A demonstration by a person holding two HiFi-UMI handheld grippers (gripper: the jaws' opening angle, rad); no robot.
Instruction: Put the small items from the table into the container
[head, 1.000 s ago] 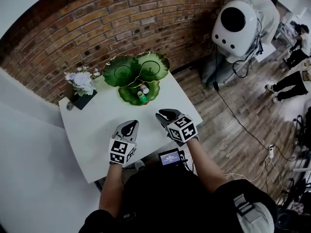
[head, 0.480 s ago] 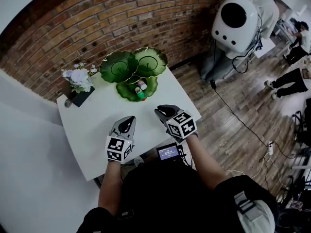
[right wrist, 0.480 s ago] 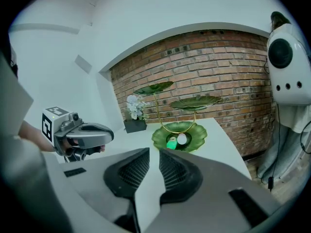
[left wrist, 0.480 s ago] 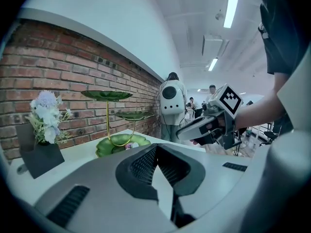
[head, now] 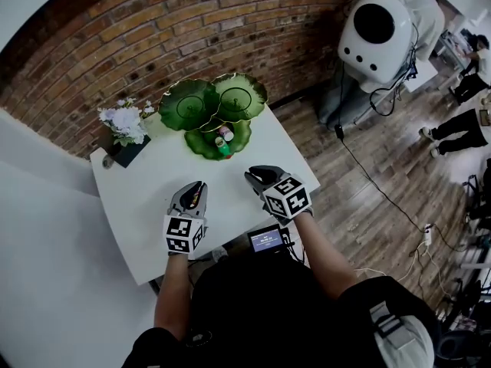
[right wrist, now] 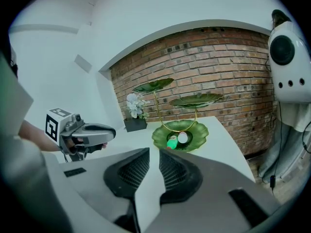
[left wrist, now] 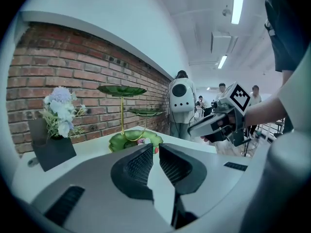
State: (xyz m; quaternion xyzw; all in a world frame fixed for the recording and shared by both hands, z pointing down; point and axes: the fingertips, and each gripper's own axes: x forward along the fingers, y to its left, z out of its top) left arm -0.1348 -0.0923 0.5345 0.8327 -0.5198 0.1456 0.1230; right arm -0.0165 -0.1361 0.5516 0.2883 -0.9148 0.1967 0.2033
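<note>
With the left gripper inching its empty jaws open and the right gripper slightly apart and empty, a careless reach could topple the tiered dish holding the small items.

White flowers sit by the brick wall, and a round white machine stands on the wooden floor.

White worktop, two things plus one unknown on it. I see the green leaf stand straight ahead of the left tongs and right tongs, near the far edge. Ahead-left of the left tongs, at the far corner: black pot of white flowers. Just beside it is a small round thing, can't ID.
</note>
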